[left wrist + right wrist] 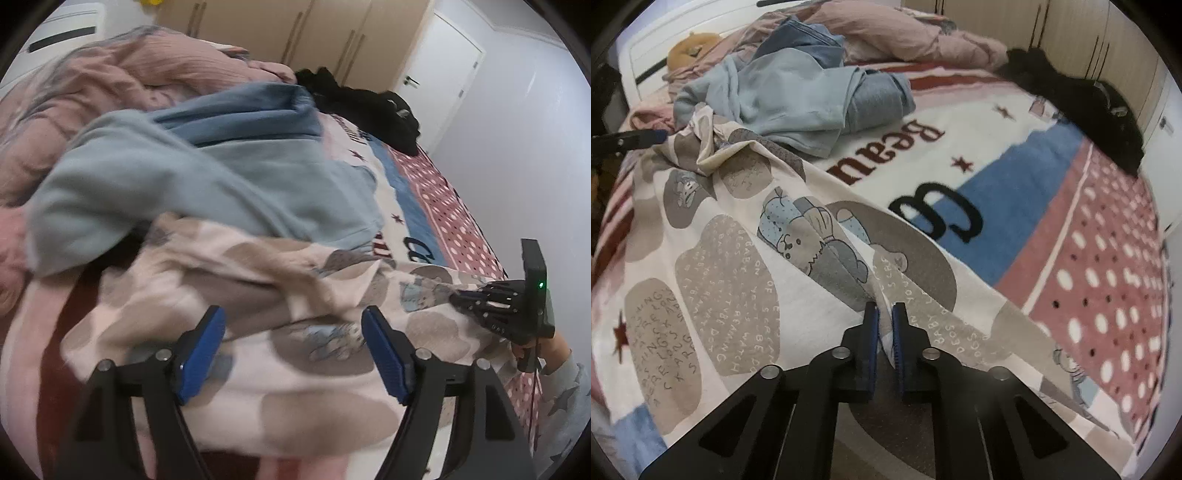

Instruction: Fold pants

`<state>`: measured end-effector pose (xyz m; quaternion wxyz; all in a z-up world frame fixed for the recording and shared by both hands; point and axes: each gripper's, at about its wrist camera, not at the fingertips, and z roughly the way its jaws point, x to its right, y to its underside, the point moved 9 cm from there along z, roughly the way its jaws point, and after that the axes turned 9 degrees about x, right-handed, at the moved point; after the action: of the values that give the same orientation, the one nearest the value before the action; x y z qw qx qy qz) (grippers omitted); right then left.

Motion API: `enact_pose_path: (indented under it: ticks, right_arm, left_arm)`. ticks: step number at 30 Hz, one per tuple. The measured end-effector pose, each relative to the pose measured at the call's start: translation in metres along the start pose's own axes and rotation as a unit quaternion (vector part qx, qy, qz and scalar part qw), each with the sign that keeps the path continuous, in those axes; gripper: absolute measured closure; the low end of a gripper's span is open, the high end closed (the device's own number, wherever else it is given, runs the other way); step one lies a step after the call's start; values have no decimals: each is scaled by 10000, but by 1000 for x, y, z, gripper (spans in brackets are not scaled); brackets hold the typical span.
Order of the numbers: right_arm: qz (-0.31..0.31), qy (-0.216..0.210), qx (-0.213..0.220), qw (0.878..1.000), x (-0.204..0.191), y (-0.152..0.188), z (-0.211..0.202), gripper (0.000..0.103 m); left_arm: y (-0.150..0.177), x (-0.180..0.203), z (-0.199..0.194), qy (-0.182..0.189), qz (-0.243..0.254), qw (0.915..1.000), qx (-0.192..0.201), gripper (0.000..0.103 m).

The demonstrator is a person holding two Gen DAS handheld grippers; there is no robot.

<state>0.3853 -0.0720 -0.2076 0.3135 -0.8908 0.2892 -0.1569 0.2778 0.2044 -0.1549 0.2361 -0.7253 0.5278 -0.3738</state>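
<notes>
**Printed pants pinched by the right gripper, left gripper held open above them**

The pants [746, 266], cream cloth printed with grey patches, lettering and bears, are spread across the bed blanket [1015, 206], reaching from the lower edge of the right wrist view up toward 11 o'clock. The right gripper [885, 332] is angled steeply downward; its jaws are closed on a raised fold of the pants, and the cloth is seen pressed between the blue pads [873, 332]. In the left wrist view the same gripper [461, 295] is seen at 3 o'clock, its tip on the cloth, carried by a hand [532, 350] in a star-patterned sleeve [565, 398]. The left gripper [293, 347] is tilted downward above the pants [258, 369]; its jaws stand wide apart, with nothing pressed between the pads, though the cloth lies beneath them. A heap of light blue clothes [798, 96] lies just beyond the pants at 11 o'clock, and a black garment [1089, 99] lies at 2 o'clock, well apart.
</notes>
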Motion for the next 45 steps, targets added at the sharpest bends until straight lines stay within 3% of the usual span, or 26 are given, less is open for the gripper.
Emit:
enact_pose_path:
  ticks: [4,8,14,16,18,27,34,37,41,42,44,45]
  right_arm:
    - [226,319,255,9989,12,-16,-5,103]
    - [337,577,234,9975,22,-28,4,103]
    - [622,846,-141,9944,35,-27,38,97]
    - [616,990,-114,9931,36,-27,35,86]
    - [707,1065,29,9918,40,-29,22,61]
    - [1287,495,780,9874,19,-4,-75,60]
    - [1607,109,1227,9793,-22,53,-136,60]
    - [1583,115,1414,9771,-37,63,-154,60]
    - [1868,-141,1824,9652,-55,67,-181,60]
    - [1937,-184,1929,9617,-59,68,-188,60]
    - [2030,-164,2110,9560,-64,72,-203,60]
    - [2052,-135,2156,9546,-65,74,-207,60]
  left_arm:
    - [15,-29,-23,-263,-289,9991,161,20]
    - [35,-57,-37,-328,-775,9964,127,19]
    - [62,-65,-20,12,-1396,9901,-172,15]
    - [67,-60,-10,114,-1483,9886,-233,15]
    - [67,-61,-1,59,-1605,9868,-202,15]
    - [56,-74,8,180,-2300,9720,441,14]
    - [74,-79,-14,140,-2362,9713,233,13]
    - [72,-75,-6,196,-2357,9714,194,2]
    - [55,-80,17,-236,-2207,9740,443,2]
    - [53,-81,21,-327,-2223,9731,502,6]
    - [47,-87,23,-569,-2398,9667,684,29]
    - [46,-89,22,-619,-2478,9640,734,52]
